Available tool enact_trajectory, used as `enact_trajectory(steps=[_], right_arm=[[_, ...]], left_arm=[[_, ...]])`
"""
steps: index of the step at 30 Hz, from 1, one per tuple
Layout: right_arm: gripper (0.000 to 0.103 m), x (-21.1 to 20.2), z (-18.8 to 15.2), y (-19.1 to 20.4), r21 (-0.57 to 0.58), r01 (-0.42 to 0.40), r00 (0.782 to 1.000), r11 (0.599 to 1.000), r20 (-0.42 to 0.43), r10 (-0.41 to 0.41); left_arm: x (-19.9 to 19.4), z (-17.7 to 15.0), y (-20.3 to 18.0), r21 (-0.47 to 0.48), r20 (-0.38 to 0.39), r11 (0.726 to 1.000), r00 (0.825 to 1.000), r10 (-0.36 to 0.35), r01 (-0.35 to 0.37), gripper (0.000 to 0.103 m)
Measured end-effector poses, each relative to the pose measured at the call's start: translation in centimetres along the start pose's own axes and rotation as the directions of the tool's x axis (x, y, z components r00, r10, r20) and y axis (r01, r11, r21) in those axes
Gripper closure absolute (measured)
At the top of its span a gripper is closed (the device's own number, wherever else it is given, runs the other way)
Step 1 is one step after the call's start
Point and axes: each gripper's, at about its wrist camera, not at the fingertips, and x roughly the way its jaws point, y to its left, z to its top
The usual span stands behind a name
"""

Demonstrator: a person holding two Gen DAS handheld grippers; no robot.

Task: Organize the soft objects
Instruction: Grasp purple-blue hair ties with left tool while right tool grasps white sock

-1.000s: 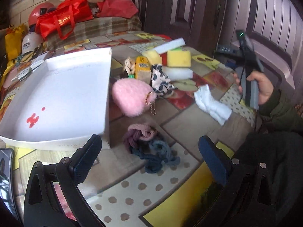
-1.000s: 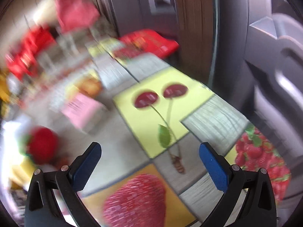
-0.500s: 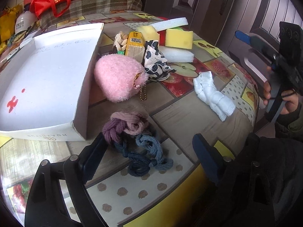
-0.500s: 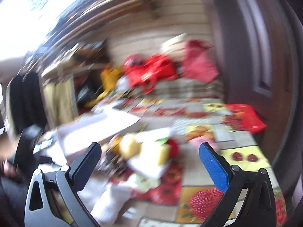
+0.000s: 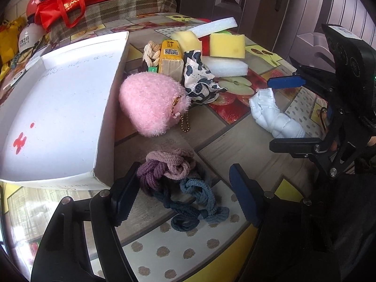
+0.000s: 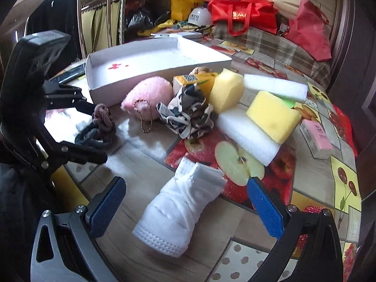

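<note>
A tangle of pink, purple and blue braided bands (image 5: 178, 183) lies on the tablecloth by the corner of the white box (image 5: 58, 108). My left gripper (image 5: 185, 195) straddles the tangle and its jaws are closing; the left pad (image 5: 124, 192) is at the purple band, the blue pad stands apart. A rolled white sock (image 6: 183, 206) lies between the wide open fingers of my right gripper (image 6: 185, 202), untouched. The left wrist view shows the right gripper (image 5: 270, 114) around the sock (image 5: 275, 117). The right wrist view shows the left gripper (image 6: 94, 131) at the bands (image 6: 101, 127).
Behind lie a pink plush (image 5: 150, 103), a cow-print cloth (image 5: 197, 77), yellow sponges (image 6: 272, 115), white foam blocks (image 6: 246, 134), a yellow pack (image 5: 170, 56) and a pink pack (image 6: 317, 138). Red bags (image 6: 242, 11) and helmets crowd the far end. The table edge is just below the left gripper.
The left gripper came down closer over the bands and its jaws narrowed. The right gripper swung round from the far tablecloth and now frames the white sock.
</note>
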Motion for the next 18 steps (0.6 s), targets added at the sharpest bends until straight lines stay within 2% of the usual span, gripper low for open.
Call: enact_trajectory(steps=[3, 9, 15, 16, 18], right_arm=[[0.0, 0.2, 0.3, 0.1, 0.007, 0.01, 1.0, 1.0, -0.008, -0.01], [0.0, -1.0, 0.5, -1.0, 0.045, 0.024, 0.999, 0.999, 0.029, -0.026], [0.0, 0.4, 0.3, 0.0, 0.017, 0.042, 0.999, 0.999, -0.021, -0.042], [0.003, 0.5, 0.3, 0.1, 0.017, 0.04, 0.999, 0.999, -0.023, -0.039], [0.025, 0.9, 0.4, 0.3, 0.012, 0.019, 0.999, 1.0, -0.031, -0.019]], left_arm=[[0.0, -0.1, -0.1, 0.007, 0.004, 1.0, 1.0, 0.006, -0.006, 0.027], [-0.1, -0.3, -0.1, 0.012, 0.007, 1.0, 1.0, 0.009, -0.009, 0.027], [0.0, -0.2, -0.4, 0.024, 0.005, 0.999, 1.0, 0.025, -0.025, 0.027], [0.0, -0.2, -0.4, 0.027, 0.004, 0.999, 1.0, 0.026, -0.026, 0.027], [0.1, -0.2, -0.7, 0.04, 0.003, 0.999, 1.0, 0.026, -0.027, 0.032]])
